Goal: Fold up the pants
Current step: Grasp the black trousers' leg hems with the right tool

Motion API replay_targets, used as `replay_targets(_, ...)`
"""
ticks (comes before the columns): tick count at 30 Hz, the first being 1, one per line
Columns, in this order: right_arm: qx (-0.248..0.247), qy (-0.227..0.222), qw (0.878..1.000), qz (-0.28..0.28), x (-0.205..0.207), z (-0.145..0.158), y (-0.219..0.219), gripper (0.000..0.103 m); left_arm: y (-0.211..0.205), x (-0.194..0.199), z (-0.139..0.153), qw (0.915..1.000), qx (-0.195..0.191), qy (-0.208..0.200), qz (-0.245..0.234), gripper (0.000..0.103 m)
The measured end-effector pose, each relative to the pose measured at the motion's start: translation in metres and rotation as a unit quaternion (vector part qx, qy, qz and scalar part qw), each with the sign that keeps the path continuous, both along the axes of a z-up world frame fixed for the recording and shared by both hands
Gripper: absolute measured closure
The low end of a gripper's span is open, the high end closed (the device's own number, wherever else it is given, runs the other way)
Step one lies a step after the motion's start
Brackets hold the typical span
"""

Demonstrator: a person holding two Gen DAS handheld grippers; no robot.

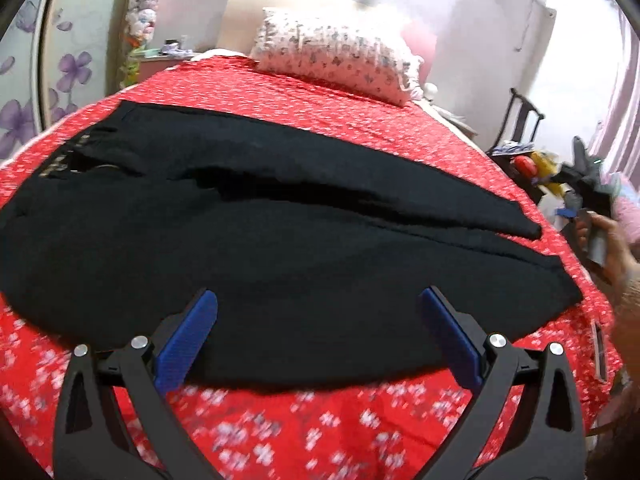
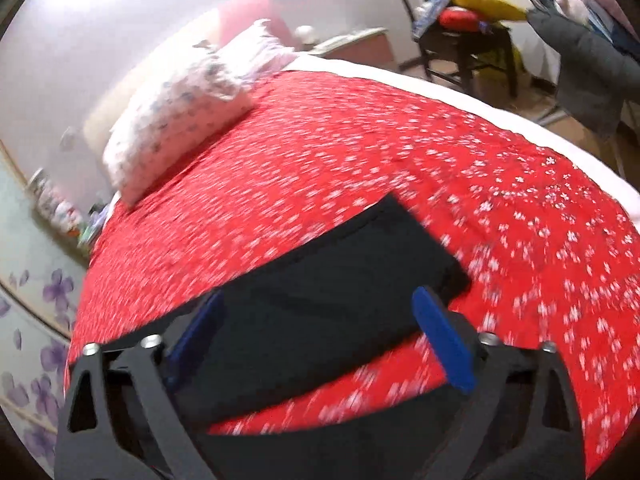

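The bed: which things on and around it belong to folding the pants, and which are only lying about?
Belong to the job:
- black pants, spread flat
- red bedspread under them
- left claw, open
- right claw, open

Only lying about:
- pillow
- chair with clutter
- hanging clothes

Right wrist view motion-blurred; pants (image 2: 320, 304) cut off behind tool (image 2: 320, 316); chair clutter (image 2: 472, 8) indistinct.

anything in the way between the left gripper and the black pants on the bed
Nothing visible. The left gripper hovers open right over the near edge of the black pants, which lie flat on the red floral bedspread with nothing on top.
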State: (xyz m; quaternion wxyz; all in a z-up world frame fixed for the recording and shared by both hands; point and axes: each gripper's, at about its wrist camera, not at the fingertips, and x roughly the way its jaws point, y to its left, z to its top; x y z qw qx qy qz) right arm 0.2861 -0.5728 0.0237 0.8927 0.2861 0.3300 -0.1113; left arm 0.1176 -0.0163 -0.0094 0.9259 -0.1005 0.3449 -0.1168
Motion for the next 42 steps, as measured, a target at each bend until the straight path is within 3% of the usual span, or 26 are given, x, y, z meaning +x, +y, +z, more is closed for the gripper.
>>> replay_targets(4,0.028,0.008,0.999,-0.034,0.031,-0.021,-0.035,0.025,0.003,0.009,-0.020,0.9978,-0.056,0.009,-0.036,0.002)
replay_targets(9,-0.017,0.018,0.999,-0.046,0.070,-0.033,-0.045,0.031,0.014,0.016,-0.031,0.9936,-0.099,0.026,-0.046,0.002)
replay_targets(13,-0.102,0.027,0.992,-0.071,0.097,-0.037,-0.046,0.031,0.013,0.015,-0.034,0.9938,-0.094,0.029,-0.051,0.002)
replay_targets(17,-0.101,0.047,0.988,-0.106,0.116,-0.057,-0.058,0.032,0.009,0.016,-0.036,0.9949,-0.080,0.035,-0.050,0.002)
replay_targets(21,-0.112,0.093,0.984,-0.099,0.131,-0.084,-0.057,0.048,0.006,0.021,-0.036,0.9953,-0.074,0.038,-0.049,0.002)
replay_targets(23,-0.127,0.085,0.984,-0.093,0.127,-0.080,-0.052,0.077,0.004,0.020,-0.036,0.9956,-0.070,0.040,-0.048,0.002)
replay_targets(28,-0.102,0.022,0.993,-0.052,0.098,-0.062,-0.050,0.091,0.002,0.022,-0.034,0.9957,-0.068,0.041,-0.048,0.002)
replay_targets(34,-0.065,-0.079,0.995,0.014,0.019,-0.021,-0.024,0.091,0.003,0.024,-0.035,0.9956,-0.069,0.042,-0.048,0.002)
replay_targets(39,-0.070,-0.092,0.991,0.066,-0.071,0.003,0.011,0.091,0.005,0.023,-0.037,0.9954,-0.072,0.041,-0.048,0.002)
replay_targets(42,-0.068,-0.080,0.992,0.077,-0.130,-0.005,0.028,0.091,0.006,0.022,-0.037,0.9954,-0.072,0.041,-0.048,0.002)
